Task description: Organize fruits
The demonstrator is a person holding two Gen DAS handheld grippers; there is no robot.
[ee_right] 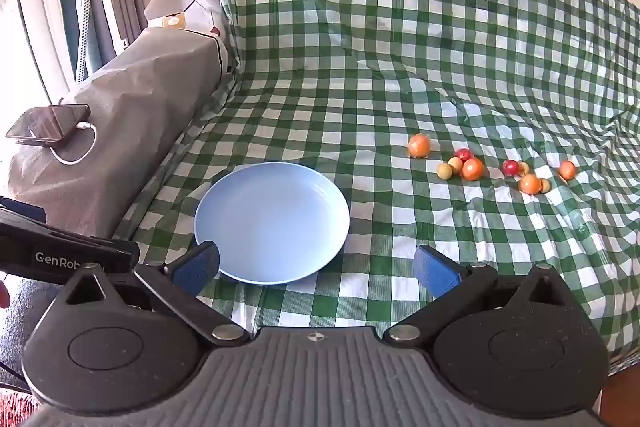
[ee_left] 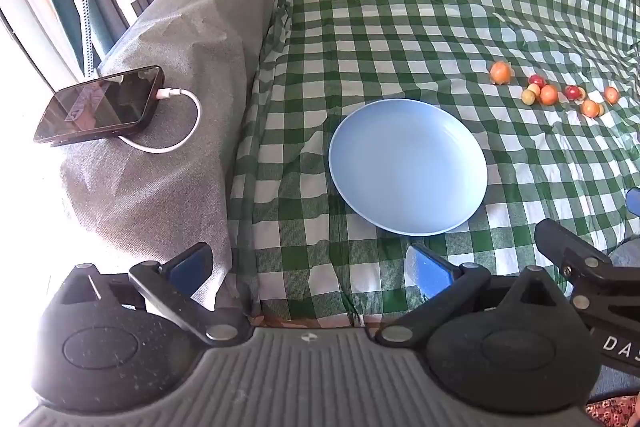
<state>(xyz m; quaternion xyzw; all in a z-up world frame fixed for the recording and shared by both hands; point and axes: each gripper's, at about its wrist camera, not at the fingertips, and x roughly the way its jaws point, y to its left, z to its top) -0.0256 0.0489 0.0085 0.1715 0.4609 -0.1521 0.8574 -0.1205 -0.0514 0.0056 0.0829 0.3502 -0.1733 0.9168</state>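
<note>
An empty light-blue plate [ee_left: 408,167] [ee_right: 272,223] lies on the green-checked cloth. Several small fruits lie loose to its right: orange ones [ee_left: 501,72] [ee_right: 419,145], red ones [ee_left: 537,81] [ee_right: 510,167] and pale yellow ones [ee_left: 528,97] [ee_right: 444,171]. My left gripper [ee_left: 312,267] is open and empty, just in front of the plate's near-left side. My right gripper [ee_right: 316,267] is open and empty, at the plate's near rim. Part of the right gripper [ee_left: 580,267] shows at the right edge of the left wrist view.
A phone [ee_left: 98,105] [ee_right: 48,125] on a white charging cable lies on a grey covered armrest [ee_left: 168,131] to the left. The checked cloth [ee_right: 400,27] rises over a backrest behind. A window frame stands at the far left.
</note>
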